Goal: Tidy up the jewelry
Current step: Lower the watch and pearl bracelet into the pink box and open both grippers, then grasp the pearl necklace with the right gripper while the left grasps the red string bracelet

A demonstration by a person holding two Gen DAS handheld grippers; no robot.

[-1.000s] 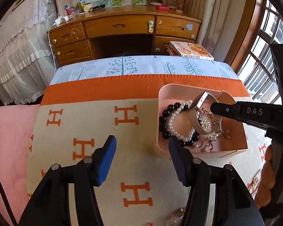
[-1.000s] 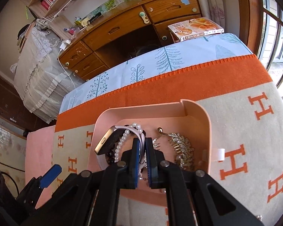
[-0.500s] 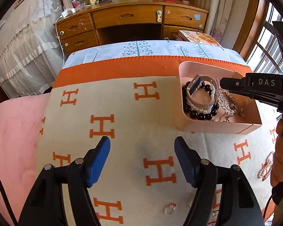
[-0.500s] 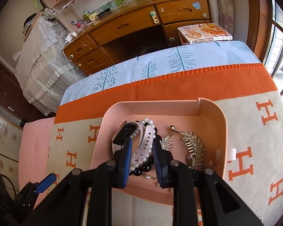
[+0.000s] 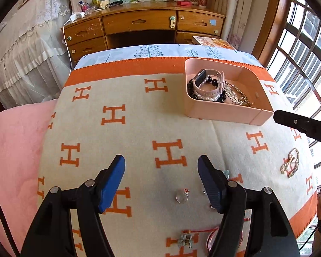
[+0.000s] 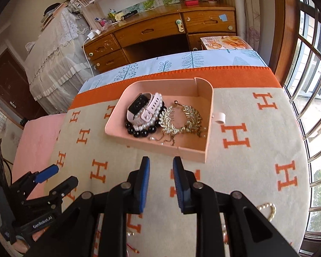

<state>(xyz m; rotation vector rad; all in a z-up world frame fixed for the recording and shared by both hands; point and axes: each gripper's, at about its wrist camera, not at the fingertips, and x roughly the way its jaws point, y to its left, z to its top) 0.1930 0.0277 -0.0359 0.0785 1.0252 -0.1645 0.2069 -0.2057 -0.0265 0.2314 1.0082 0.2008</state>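
The pink tray [image 6: 158, 147] rests on the H-patterned blanket and holds a pink-strapped watch [image 6: 142, 105], pearl and black bead bracelets [image 6: 143, 128] and a gold leaf necklace [image 6: 182, 117]. My right gripper [image 6: 161, 162] hovers just in front of the tray, its jaws a little apart with nothing between them. My left gripper [image 5: 161, 165] stands open over the blanket, near a clear ring [image 5: 180, 196]. The tray [image 5: 224, 111] lies ahead and to its right. A gold chain bracelet [image 5: 290, 162] lies on the blanket at the right, and a red string bracelet [image 5: 190, 238] at the bottom.
A wooden desk [image 5: 139, 23] with drawers stands beyond the bed's far edge, and a magazine [image 6: 224, 42] lies beside it. Window bars [image 6: 310, 85] run along the right. A pink sheet [image 5: 17, 139] covers the left side. A small white tab [image 6: 219, 117] sticks out of the tray's right wall.
My right gripper let go of the watch in the tray, opened slightly and drew back out of it. The left gripper widened and pulled back, bringing loose rings and bracelets into view.
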